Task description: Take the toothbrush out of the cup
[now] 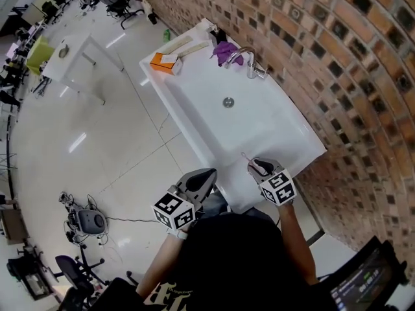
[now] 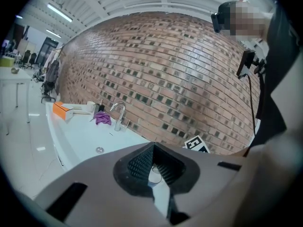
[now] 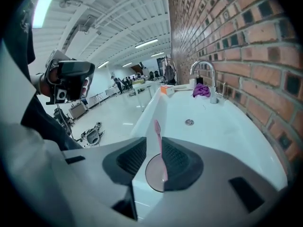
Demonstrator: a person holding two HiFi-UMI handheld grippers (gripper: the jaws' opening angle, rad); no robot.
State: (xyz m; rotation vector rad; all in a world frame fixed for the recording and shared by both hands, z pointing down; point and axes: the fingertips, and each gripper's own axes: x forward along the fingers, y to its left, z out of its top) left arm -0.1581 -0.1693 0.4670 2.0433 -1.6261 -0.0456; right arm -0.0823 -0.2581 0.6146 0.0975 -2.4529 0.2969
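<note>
A pink toothbrush [image 3: 158,143] stands upright in a pale pink cup [image 3: 152,176] on the near corner of the white sink [image 1: 259,122]. In the right gripper view my right gripper [image 3: 155,163] is open, with the cup and brush between its jaws and the pads not pressing on them. From the head view the brush [image 1: 248,159] pokes out just beyond my right gripper [image 1: 257,168]. My left gripper [image 1: 205,177] hangs off the sink's front edge, left of the cup. Its jaws [image 2: 154,168] stand open and hold nothing; a pale round rim shows through the gap.
At the sink's far end are a chrome faucet [image 1: 250,61], a purple cloth [image 1: 225,52] and an orange box [image 1: 163,62]. The drain [image 1: 228,102] lies mid-basin. A brick wall [image 1: 350,76] runs along the right. A white table [image 1: 78,60] stands on the floor.
</note>
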